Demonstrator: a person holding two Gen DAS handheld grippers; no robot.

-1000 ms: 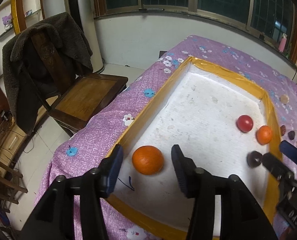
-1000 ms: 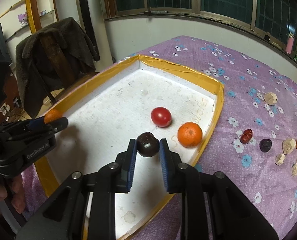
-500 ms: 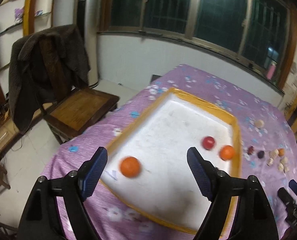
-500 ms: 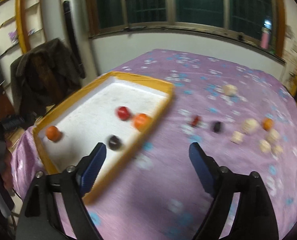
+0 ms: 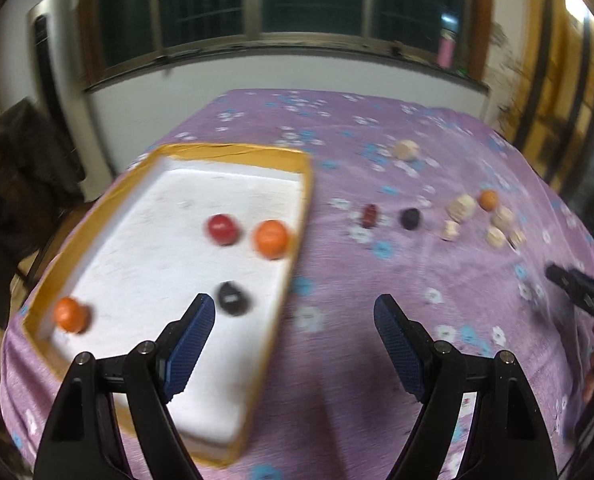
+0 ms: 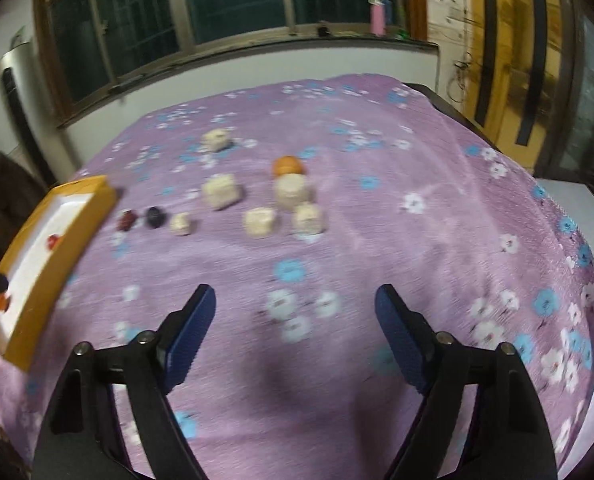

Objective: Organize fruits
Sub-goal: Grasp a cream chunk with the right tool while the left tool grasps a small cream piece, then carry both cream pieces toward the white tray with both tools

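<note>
four fruits lie in the shallow white tray with the orange-taped rim (image 5: 305, 184): a red round fruit (image 5: 222, 229), an orange mandarin (image 5: 271, 239), a dark plum-like fruit (image 5: 233, 299) and a second orange (image 5: 70, 314) at the near left corner, gathered there as sorted. still out on the purple flowered cloth (image 6: 377, 240) are a small dark red fruit (image 6: 126, 219), a dark purple one (image 6: 155, 216) and a small orange one (image 6: 288, 166) among pale beige blocks (image 6: 222, 190). the left gripper (image 5: 295, 330) stands wide and empty over the tray's edge; the right gripper (image 6: 296, 328), its jaws just narrowed a little, is empty too, facing those leftovers, likely for the next pick.
</note>
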